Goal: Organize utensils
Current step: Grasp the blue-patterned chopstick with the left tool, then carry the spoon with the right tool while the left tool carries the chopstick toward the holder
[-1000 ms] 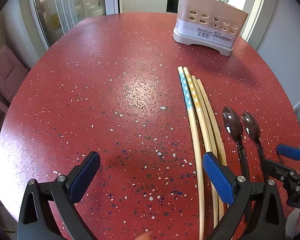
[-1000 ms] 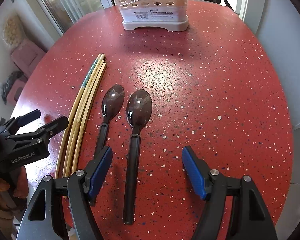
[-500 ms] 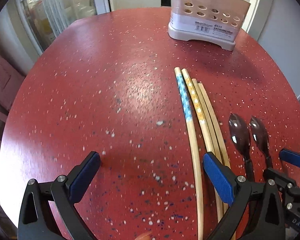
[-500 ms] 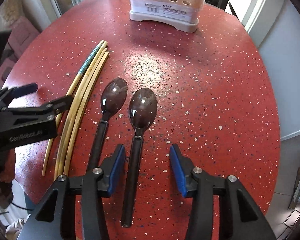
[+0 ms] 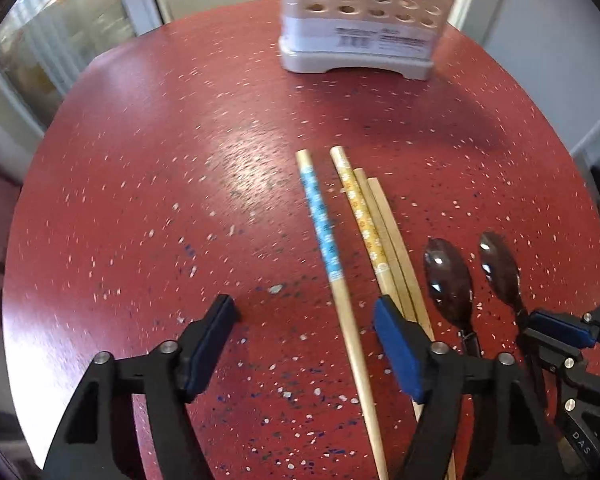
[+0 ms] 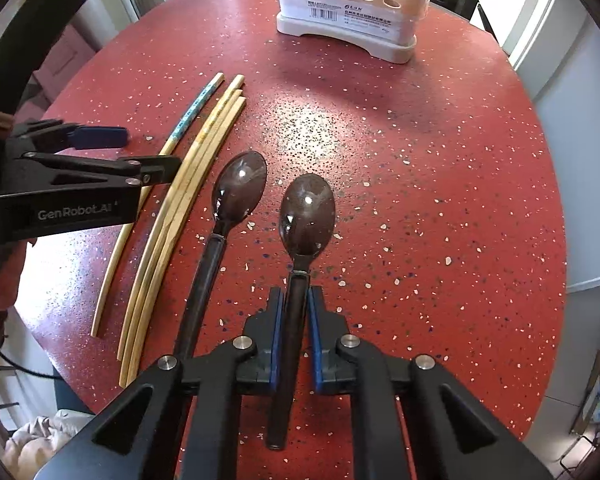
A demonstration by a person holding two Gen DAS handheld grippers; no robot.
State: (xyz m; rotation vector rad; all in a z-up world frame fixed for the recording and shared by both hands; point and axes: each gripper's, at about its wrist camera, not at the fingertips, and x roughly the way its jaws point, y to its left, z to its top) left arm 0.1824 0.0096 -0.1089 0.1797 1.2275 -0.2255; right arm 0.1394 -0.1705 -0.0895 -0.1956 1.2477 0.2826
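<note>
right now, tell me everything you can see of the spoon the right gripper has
The dark brown glossy plastic-looking spoon lies flat on the red speckled table, bowl up, pointing toward the white perforated utensil holder. A thin metal ring joins its oval bowl to a black handle. The right gripper has its blue-padded jaws shut on the handle. A matching spoon lies beside it, apart.

On the table (image 6: 440, 160), the holder (image 6: 346, 16) stands at twelve o'clock. Four chopsticks (image 6: 188, 184) lie at nine, left of two spoons (image 6: 236, 196).
</note>
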